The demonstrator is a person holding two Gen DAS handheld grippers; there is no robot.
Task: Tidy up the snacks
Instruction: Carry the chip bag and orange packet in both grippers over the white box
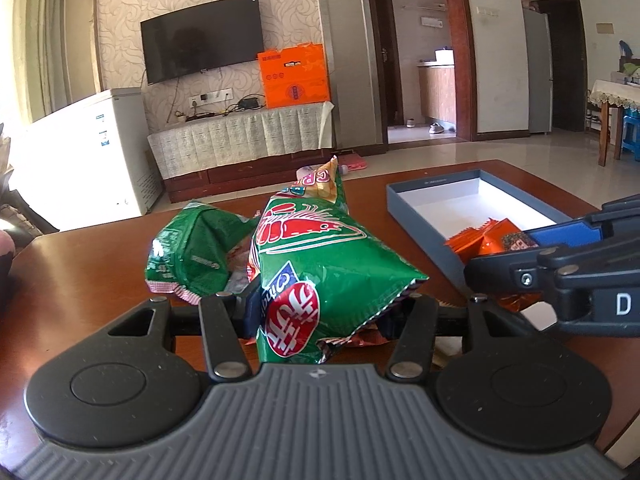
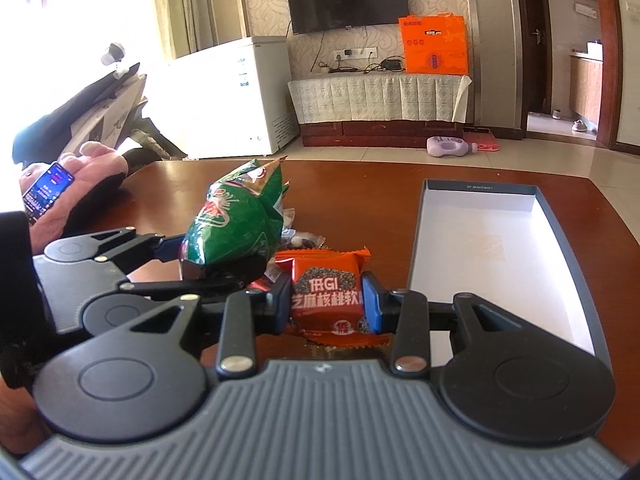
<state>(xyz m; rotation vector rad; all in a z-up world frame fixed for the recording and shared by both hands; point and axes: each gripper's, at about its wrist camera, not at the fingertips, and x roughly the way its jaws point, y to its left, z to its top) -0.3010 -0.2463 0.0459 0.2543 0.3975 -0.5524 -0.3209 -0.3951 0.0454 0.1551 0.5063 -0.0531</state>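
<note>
A dark wooden worktop (image 2: 400,172) carried the scene, its far rim curving against the tiled floor, with bare wood open between the snacks and that rim. On its right side lay one shallow blue box (image 2: 556,220), white inside, its long near wall just beside the right gripper (image 2: 327,300); in the right wrist view most of its floor showed empty. The left gripper (image 1: 320,312) pointed forward and downward, its jaws clenched on one large green shrimp-chip bag (image 1: 320,264), which stood up tilted above the wood. A second, crumpled green bag (image 1: 188,256) lay just to its left. The right gripper, angled downward too, came in from the right of the left wrist view, jaws grasping one orange wrapped cake (image 2: 326,292) squarely across its sides, near the box's near corner. In the left wrist view, orange wrappers (image 1: 486,236) showed at the box's near end, their count unclear. At the far left a bystander's hand (image 2: 92,184) held one phone (image 2: 48,188) over the worktop's edge
</note>
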